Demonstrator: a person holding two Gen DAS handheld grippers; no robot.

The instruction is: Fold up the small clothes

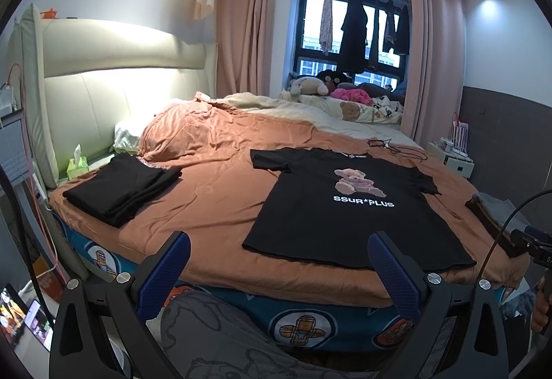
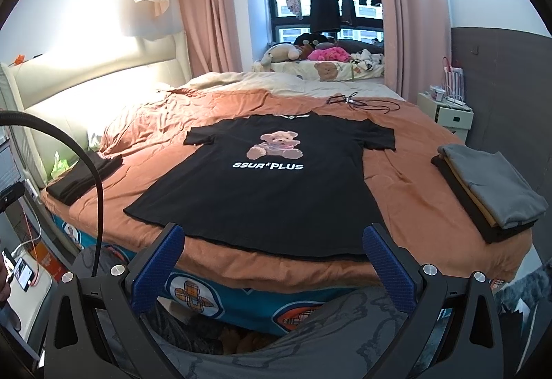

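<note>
A black T-shirt (image 1: pixel 345 206) with a bear print and white lettering lies spread flat, front up, on the orange bedspread (image 1: pixel 214 192); it also shows in the right wrist view (image 2: pixel 262 192). My left gripper (image 1: pixel 279 251) is open and empty, held before the bed's near edge, in front of the shirt's hem. My right gripper (image 2: pixel 274 241) is open and empty, also before the near edge with the hem between its fingers' line of sight. Neither touches the shirt.
A folded black garment pile (image 1: pixel 120 189) lies at the bed's left. A folded stack with a grey top (image 2: pixel 490 189) lies at the right. Cables and glasses (image 2: pixel 358 101) lie beyond the shirt's collar. A tissue pack (image 1: pixel 77 166) sits by the headboard. Phones (image 1: pixel 20 317) sit low left.
</note>
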